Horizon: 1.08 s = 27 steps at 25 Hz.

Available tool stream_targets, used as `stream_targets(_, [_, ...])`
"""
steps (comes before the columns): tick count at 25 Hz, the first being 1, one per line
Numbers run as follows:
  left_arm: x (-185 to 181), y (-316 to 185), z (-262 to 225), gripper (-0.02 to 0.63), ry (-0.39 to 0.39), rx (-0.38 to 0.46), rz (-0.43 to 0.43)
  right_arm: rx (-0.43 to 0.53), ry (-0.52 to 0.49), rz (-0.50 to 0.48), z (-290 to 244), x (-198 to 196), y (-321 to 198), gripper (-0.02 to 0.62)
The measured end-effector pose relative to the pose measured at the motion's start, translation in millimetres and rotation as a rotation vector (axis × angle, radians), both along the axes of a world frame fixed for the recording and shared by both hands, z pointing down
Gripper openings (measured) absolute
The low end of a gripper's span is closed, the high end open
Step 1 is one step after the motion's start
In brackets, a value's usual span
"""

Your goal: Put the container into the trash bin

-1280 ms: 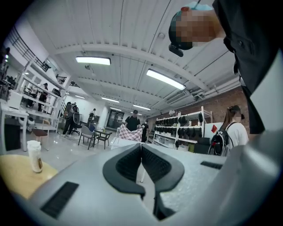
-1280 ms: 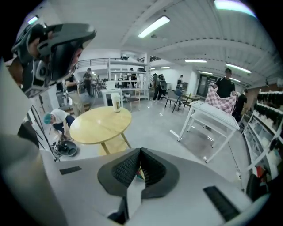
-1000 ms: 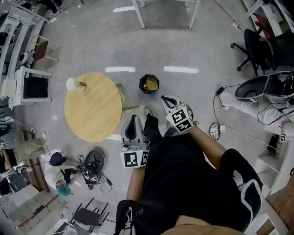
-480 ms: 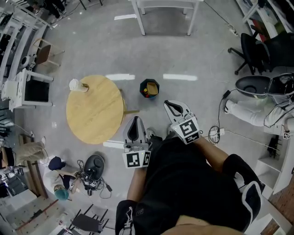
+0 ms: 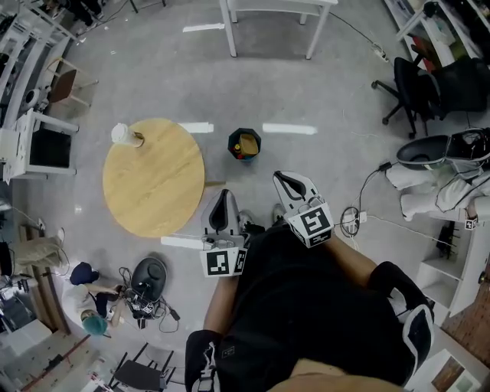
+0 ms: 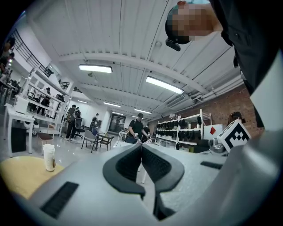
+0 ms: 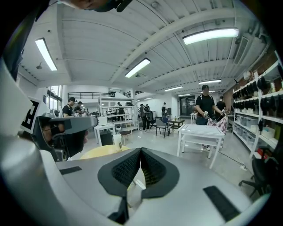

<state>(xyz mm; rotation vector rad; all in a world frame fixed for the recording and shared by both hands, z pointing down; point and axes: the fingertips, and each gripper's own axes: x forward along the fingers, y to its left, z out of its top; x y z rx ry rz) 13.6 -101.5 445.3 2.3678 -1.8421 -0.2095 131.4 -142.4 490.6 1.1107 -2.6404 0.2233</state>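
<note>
The container, a white cup [image 5: 122, 136] with a brown band, stands on the far left edge of a round wooden table [image 5: 157, 184]. It also shows in the left gripper view as the cup [image 6: 48, 157] and in the right gripper view as the cup [image 7: 117, 141]. The dark trash bin [image 5: 245, 144], with yellow and red things inside, sits on the floor right of the table. My left gripper [image 5: 223, 194] and right gripper [image 5: 282, 178] are both held in front of the body, short of the bin. Each is shut with nothing between its jaws, and both are well away from the cup.
A white table [image 5: 269, 9] stands beyond the bin. Office chairs [image 5: 429, 76] and a white shelf [image 5: 459, 268] are at the right, with cables [image 5: 354, 220] on the floor. A desk [image 5: 42, 145] is at the left, and bags and gear [image 5: 145, 279] lie near my feet.
The right gripper has lifted and drawn slightly nearer the body. The left gripper has drifted a little. Both stay shut and empty. The view has shifted slightly over the table and bin.
</note>
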Motion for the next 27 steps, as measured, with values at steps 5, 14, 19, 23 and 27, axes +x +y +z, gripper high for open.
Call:
stream_targets(5, [-4, 7, 2, 0.009, 0.016, -0.001, 0.021, 0.011, 0.014, -0.006, -1, -11, 10, 0.026])
stream_targets(14, [-19, 12, 4, 0.011, 0.029, -0.005, 0.027, 0.015, 0.025, -0.010, -2, -28, 16, 0.026])
stream_targets(19, [-25, 13, 4, 0.009, 0.032, -0.001, 0.034, 0.016, 0.032, -0.007, 0, -33, 17, 0.026])
stream_targets(23, [-27, 16, 1, 0.009, 0.033, 0.002, 0.036, 0.023, 0.031, -0.005, -4, -36, 19, 0.026])
stream_targets(27, [-32, 15, 1, 0.011, 0.035, 0.003, 0.038, 0.020, 0.031, -0.002, -3, -41, 19, 0.026])
